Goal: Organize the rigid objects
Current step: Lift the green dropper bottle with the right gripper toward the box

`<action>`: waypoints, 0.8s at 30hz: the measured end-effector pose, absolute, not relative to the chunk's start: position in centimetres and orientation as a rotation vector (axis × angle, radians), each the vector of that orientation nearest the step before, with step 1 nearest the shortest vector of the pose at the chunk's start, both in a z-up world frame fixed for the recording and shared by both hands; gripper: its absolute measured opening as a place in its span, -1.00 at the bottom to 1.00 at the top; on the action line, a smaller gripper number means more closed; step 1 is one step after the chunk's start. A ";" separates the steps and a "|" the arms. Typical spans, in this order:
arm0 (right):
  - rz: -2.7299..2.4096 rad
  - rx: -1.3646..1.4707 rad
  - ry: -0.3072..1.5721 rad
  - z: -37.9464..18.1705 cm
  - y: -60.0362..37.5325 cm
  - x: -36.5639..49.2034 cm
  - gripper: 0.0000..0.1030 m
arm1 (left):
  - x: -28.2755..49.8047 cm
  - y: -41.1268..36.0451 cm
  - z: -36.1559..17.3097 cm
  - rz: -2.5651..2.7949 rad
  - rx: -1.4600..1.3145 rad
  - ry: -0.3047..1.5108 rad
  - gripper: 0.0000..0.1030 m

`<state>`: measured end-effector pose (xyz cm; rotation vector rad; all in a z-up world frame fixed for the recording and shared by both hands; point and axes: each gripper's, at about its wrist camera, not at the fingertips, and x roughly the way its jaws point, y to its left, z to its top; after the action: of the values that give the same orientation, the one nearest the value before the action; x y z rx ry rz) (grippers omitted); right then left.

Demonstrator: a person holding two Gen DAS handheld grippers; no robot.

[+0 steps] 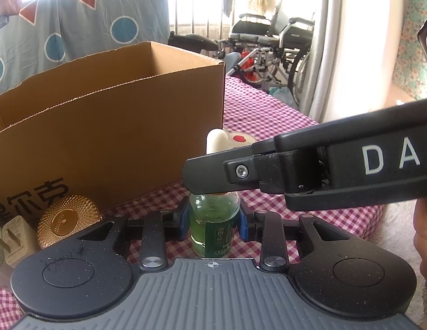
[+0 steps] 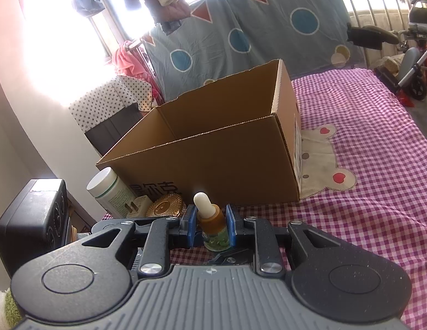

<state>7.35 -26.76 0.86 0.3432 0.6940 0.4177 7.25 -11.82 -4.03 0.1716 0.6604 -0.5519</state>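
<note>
A small dropper bottle (image 1: 213,220) with green liquid, a green label and a white rubber bulb stands on the checked cloth in front of the open cardboard box (image 1: 108,126). My left gripper (image 1: 213,222) has its blue pads against the bottle's body. My right gripper (image 2: 212,225) reaches in from the right above it, its pads closed on the bottle's amber collar (image 2: 212,220). In the left wrist view the right gripper's black finger (image 1: 213,173) hides the bottle's neck. The box (image 2: 213,151) looks empty as far as its inside shows.
A gold round tin (image 1: 67,222), a white plug adapter (image 2: 137,206) and a white-capped jar (image 2: 108,189) stand left of the bottle by the box. A black speaker (image 2: 31,225) is at far left. The pink checked bedspread (image 2: 364,165) stretches right. Wheelchairs (image 1: 271,46) stand beyond the bed.
</note>
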 end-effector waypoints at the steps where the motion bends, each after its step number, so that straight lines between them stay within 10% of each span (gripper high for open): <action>1: 0.418 0.344 0.694 0.9 -26.8 7.4 -0.51 | 7.2 -11.9 -4.0 -0.552 0.173 0.659 -0.38; 24: 0.407 0.332 0.721 0.1 -26.4 7.9 -0.28 | 7.1 -12.0 -4.2 -0.556 0.191 0.656 -0.38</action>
<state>7.89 -26.36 0.09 0.3321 0.7207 0.4067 7.11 -12.00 -4.22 0.1911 0.6559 -0.5559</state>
